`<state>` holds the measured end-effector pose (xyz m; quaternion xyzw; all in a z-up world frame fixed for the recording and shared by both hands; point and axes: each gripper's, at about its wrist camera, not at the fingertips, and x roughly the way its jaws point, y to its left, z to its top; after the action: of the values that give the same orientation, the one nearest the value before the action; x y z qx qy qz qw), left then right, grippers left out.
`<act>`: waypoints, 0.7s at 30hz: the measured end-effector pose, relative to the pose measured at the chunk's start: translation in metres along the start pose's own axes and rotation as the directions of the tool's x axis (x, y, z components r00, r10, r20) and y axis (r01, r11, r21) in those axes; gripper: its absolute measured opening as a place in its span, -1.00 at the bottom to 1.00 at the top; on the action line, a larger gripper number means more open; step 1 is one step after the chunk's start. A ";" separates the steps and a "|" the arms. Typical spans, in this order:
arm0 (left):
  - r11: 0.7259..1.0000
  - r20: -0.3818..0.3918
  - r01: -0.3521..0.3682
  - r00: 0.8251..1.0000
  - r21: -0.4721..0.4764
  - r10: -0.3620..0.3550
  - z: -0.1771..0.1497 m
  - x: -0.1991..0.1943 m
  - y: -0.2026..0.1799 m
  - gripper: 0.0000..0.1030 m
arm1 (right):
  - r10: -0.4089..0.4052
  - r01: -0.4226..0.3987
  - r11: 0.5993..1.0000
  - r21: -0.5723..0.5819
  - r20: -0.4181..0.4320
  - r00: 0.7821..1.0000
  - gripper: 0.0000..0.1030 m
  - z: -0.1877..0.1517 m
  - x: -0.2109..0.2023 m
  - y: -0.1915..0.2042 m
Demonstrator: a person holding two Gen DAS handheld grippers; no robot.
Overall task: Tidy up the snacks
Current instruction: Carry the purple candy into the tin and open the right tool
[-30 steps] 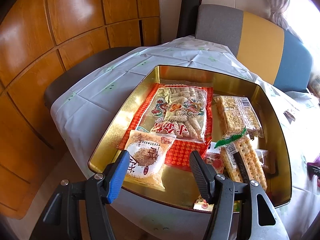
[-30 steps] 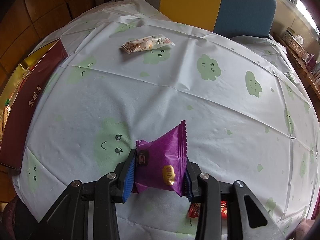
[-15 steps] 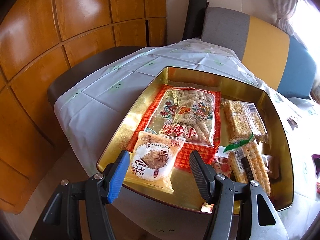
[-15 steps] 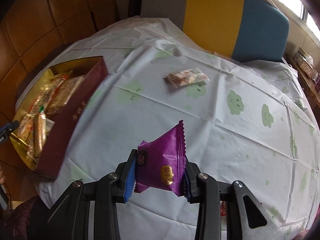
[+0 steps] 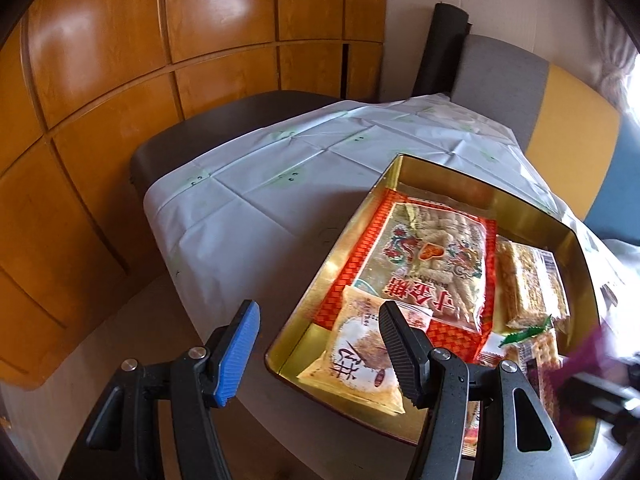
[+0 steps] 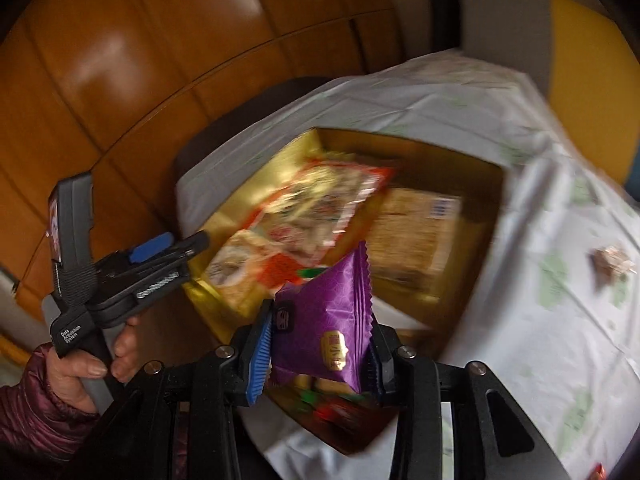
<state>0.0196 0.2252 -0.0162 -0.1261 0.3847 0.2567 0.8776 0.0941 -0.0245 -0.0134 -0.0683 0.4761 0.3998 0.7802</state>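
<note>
One gold tray (image 5: 576,240) is seen on a table covered with a pale cloth (image 5: 256,200) printed with green faces. Inside the tray, five packets can be counted in the left wrist view: one large red bag (image 5: 432,264), one small pale pouch (image 5: 360,360) lying partly on the red bag's near end, one clear pack of grain bars (image 5: 528,284), one cracker pack (image 5: 544,344) with a green tab, and one small red-and-white packet (image 5: 494,350) between the red bag and the crackers.

Two grippers are present. The left gripper (image 5: 316,344) is held with its fingers apart and nothing between them, over the tray's near left corner. The right gripper (image 6: 316,344) is clamped on one purple packet (image 6: 328,320), which is held above the near part of the tray; its grip is loosening very slightly, though the pads are seen pressing on the wrapper.

Only the right wrist view shows a hand (image 6: 84,364) in a dark red sleeve (image 6: 32,408) gripping the left gripper's handle, one wrapped snack (image 6: 612,260) lying alone on the cloth right of the tray, and the purple packet sharply. That view is blurred, so the tray's contents are read less clearly there. Only the left wrist view shows the print on the packets; there the purple packet appears as a blur at the right edge. Wooden wall panels (image 5: 120,80) and a grey, yellow and blue seat back (image 5: 572,120) are seen beyond.
</note>
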 end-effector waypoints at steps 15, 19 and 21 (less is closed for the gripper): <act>0.998 0.019 -0.021 1.000 0.057 0.020 -0.005 -0.002 -0.012 0.47 | -0.049 0.050 0.996 0.067 -0.013 0.999 -0.14 -0.013 0.025 -0.003; 0.998 0.033 -0.014 0.999 0.069 0.012 -0.006 -0.006 -0.016 0.54 | -0.097 0.095 0.993 0.071 0.026 0.995 -0.14 -0.018 0.008 -0.008; 0.997 0.042 -0.013 0.999 0.077 0.010 -0.007 -0.009 -0.019 0.55 | -0.118 0.115 0.990 0.080 0.041 0.992 -0.14 -0.020 0.002 -0.012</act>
<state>0.0207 0.2036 -0.0139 -0.0844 0.3769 0.2490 0.8881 0.0892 -0.0406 -0.0291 -0.0564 0.4685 0.3361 0.8151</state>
